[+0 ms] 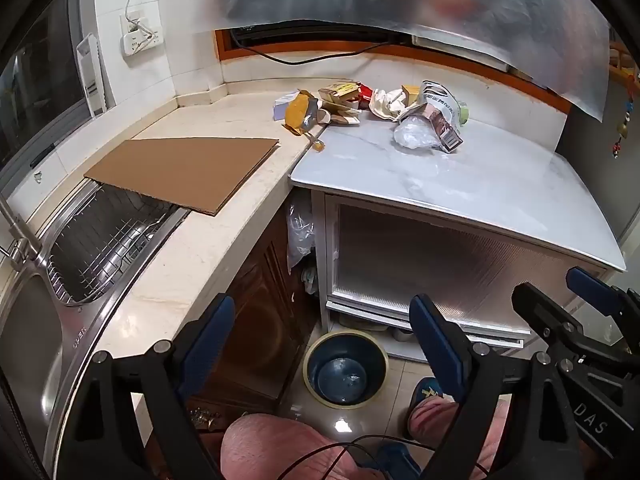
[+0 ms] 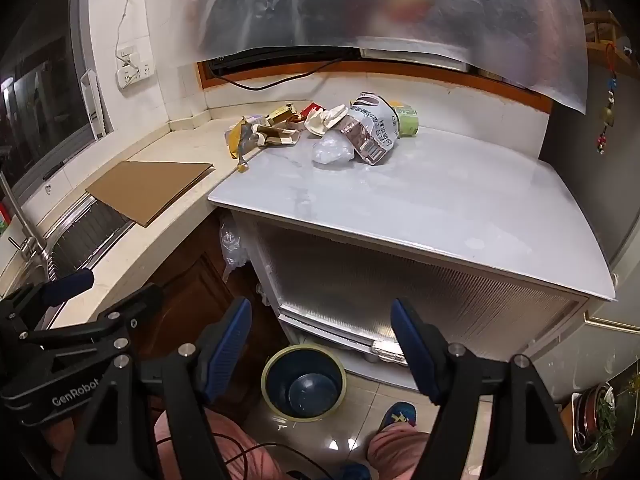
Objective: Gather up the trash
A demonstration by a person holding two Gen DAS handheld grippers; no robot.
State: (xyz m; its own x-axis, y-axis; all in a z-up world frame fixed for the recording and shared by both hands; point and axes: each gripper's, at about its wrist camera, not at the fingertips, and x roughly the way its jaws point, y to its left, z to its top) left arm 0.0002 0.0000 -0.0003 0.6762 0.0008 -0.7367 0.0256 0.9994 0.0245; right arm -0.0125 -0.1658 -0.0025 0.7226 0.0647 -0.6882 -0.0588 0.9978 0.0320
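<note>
Looking through the left wrist camera, we hold our left gripper (image 1: 322, 344) with its blue-padded jaws spread wide and empty, angled down over the floor. Between its fingers sits the round dark-blue waste bin with a yellowish rim (image 1: 346, 368), below us. The heap of crumpled paper, cardboard and plastic trash (image 1: 372, 110) lies well apart, at the far side of the pale marble countertop (image 1: 460, 184). A flat brown cardboard sheet (image 1: 184, 170) partly covers the steel sink (image 1: 100, 240).

From the right wrist camera, our right gripper (image 2: 322, 350) is likewise wide and empty, the bin (image 2: 303, 384) between its fingers and the trash (image 2: 328, 128) far ahead on the countertop (image 2: 420, 204).
</note>
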